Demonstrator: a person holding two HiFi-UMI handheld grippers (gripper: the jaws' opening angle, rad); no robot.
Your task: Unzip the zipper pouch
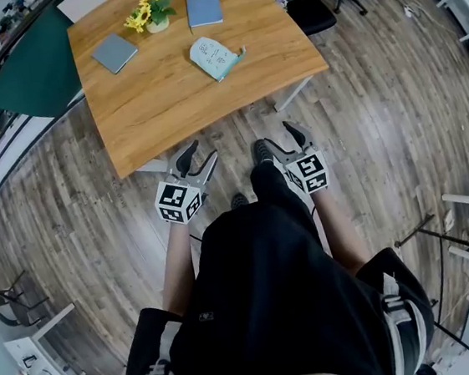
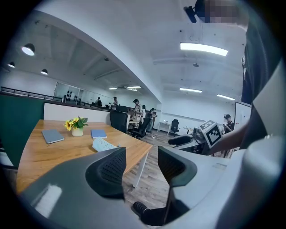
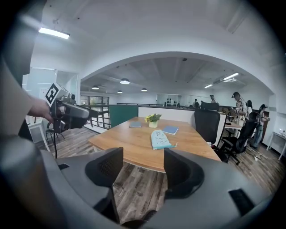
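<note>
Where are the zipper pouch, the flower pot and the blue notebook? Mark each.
zipper pouch (image 1: 214,57), head view, middle of its printed face.
flower pot (image 1: 158,25), head view, the pale pot under the blooms.
blue notebook (image 1: 204,9), head view, centre of its cover.

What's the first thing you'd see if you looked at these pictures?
The big wooden table stands out, with a pale blue zipper pouch lying on it and a little pot of yellow flowers at its far side. Nearer, the person holds the left gripper and the right gripper side by side over the floor, both open and empty, short of the table.
</note>
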